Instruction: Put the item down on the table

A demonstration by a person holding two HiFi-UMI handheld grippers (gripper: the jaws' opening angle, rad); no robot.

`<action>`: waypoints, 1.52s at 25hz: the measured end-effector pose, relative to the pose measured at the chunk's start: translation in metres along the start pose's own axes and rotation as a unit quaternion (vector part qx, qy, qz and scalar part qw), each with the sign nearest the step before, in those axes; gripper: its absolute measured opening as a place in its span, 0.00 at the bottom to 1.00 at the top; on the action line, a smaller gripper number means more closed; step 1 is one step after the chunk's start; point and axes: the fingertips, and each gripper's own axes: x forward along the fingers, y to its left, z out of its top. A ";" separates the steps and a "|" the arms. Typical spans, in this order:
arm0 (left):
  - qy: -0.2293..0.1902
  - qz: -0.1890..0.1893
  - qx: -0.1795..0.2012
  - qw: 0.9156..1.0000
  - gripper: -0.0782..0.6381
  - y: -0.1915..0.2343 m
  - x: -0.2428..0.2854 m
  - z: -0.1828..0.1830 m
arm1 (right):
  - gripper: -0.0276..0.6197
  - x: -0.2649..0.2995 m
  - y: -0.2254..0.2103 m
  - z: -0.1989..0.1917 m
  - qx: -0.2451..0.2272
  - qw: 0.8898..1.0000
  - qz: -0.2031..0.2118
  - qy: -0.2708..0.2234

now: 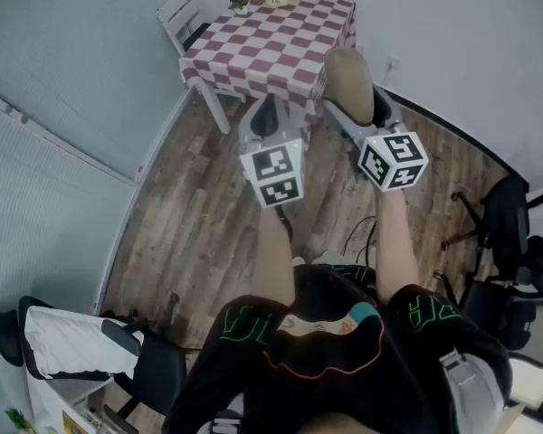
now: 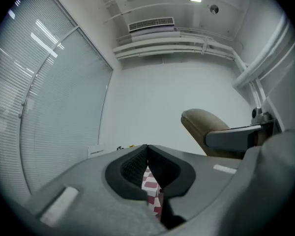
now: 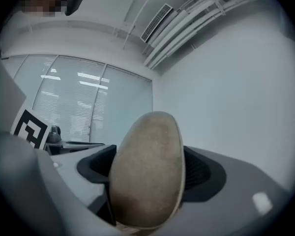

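Wood floor (image 1: 190,215); checkered counter (image 1: 281,39) far, well apart from both grippers. Right gripper (image 3: 148,173): grasping tan oval item (image 1: 347,78), aloft over floor. Left gripper (image 1: 270,120): clenched, empty. Risk: releasing short of counter likely drops item to floor.

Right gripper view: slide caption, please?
Right hand-held gripper holds a tan oval item between wide-set jaws.
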 end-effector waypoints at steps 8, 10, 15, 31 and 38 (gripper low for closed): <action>-0.005 0.003 0.002 1.000 0.12 0.003 -0.007 0.004 | 0.68 -0.003 -0.002 0.004 -0.012 1.000 -0.020 0.001; -0.006 0.007 -0.001 1.000 0.12 0.006 -0.007 0.004 | 0.68 -0.004 -0.003 0.006 -0.014 1.000 -0.021 0.000; -0.010 0.007 -0.006 1.000 0.12 0.009 -0.009 0.004 | 0.68 -0.007 -0.005 0.011 -0.019 0.999 -0.029 -0.003; -0.003 -0.002 -0.030 1.000 0.12 0.016 0.022 -0.012 | 0.68 0.005 -0.033 0.004 -0.034 0.998 -0.054 0.018; 0.015 0.011 -0.018 1.000 0.12 0.024 0.045 -0.028 | 0.68 0.041 -0.054 -0.014 -0.009 0.998 -0.047 0.028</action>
